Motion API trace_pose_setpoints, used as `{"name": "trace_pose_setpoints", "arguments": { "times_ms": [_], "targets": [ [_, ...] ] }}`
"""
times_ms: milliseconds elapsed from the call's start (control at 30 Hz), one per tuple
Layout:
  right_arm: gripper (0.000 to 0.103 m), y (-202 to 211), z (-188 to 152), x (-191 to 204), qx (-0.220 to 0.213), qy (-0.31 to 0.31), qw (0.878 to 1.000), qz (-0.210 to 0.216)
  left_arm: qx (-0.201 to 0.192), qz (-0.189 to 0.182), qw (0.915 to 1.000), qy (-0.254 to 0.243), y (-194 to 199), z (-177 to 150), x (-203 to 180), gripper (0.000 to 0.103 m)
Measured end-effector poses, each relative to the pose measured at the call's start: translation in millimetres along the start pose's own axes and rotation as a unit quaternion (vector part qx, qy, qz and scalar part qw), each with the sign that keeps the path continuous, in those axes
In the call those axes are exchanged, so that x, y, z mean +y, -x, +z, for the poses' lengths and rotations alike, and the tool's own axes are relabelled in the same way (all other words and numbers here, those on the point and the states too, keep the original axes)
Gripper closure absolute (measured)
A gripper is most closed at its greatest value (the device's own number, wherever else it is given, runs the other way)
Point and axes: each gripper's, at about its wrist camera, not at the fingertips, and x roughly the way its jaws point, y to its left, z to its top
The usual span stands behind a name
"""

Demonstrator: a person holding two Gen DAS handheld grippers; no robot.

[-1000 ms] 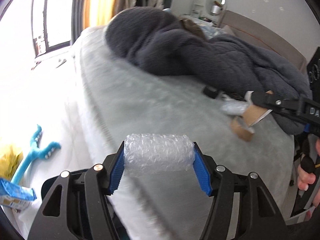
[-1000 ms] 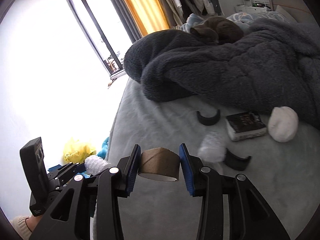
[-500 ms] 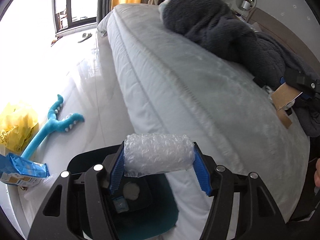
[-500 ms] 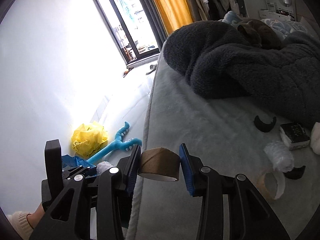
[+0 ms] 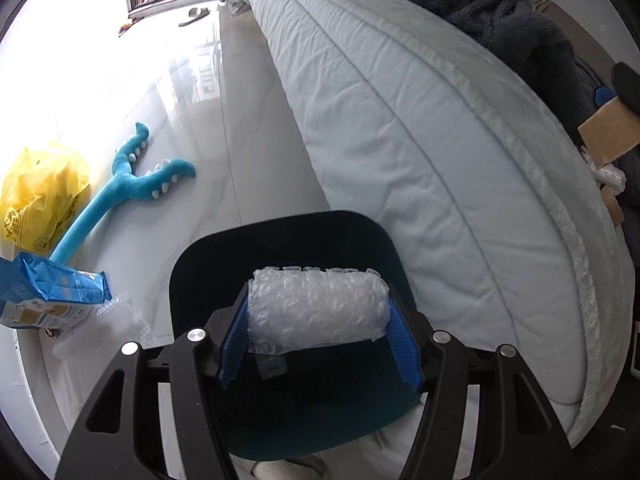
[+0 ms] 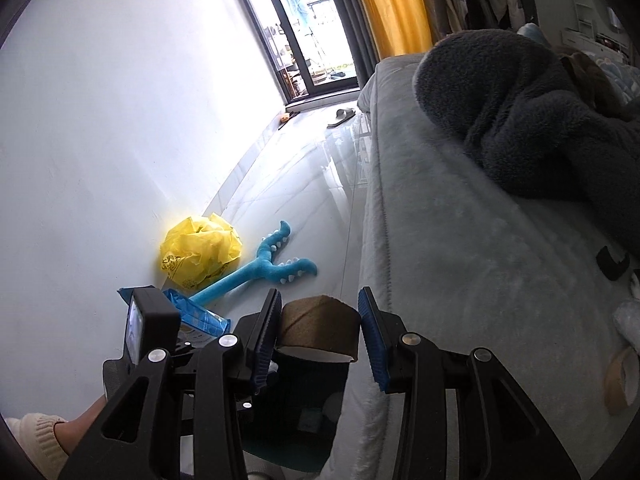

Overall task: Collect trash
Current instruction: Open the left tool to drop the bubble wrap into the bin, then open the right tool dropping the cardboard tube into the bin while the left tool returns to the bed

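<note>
Bubble wrap roll (image 5: 318, 308): clamped end to end between the left gripper (image 5: 318, 334) fingers, directly above the dark bin (image 5: 288, 412); looks light, soft and crushable, so a gentle end hold suits it.
Tape roll (image 6: 320, 328): cardboard, stiff and light, pinched across its width by the right gripper (image 6: 318, 334) fingers, over the bin's near edge.
Bin: open-topped, on the floor tight against the bed (image 5: 420, 120) on its right.
Open room: bare floor (image 5: 248, 152) to the left and far; blue toy (image 5: 120, 196), yellow bag (image 5: 40, 196) and blue packet (image 5: 48, 296) by the wall.
Bed edge: more scraps lie far right.
</note>
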Motion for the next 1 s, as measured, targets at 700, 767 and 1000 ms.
{"name": "trace_pose_setpoints", "arguments": {
  "times_ms": [700,767,1000],
  "targets": [
    [0.063,-77,-17,63,0.074,0.043,0.996,0.006,0.039,-0.019,0.9983,0.039,12,-23,60,0.021],
    [0.063,-87,-22,66,0.083,0.045,0.995,0.002,0.022,-0.020,0.9987,0.042,21,-21,65,0.021],
    [0.063,-121,-42,69,0.132,0.046,0.990,-0.015,-0.047,-0.014,0.9971,0.058,53,-14,88,0.020]
  ]
}}
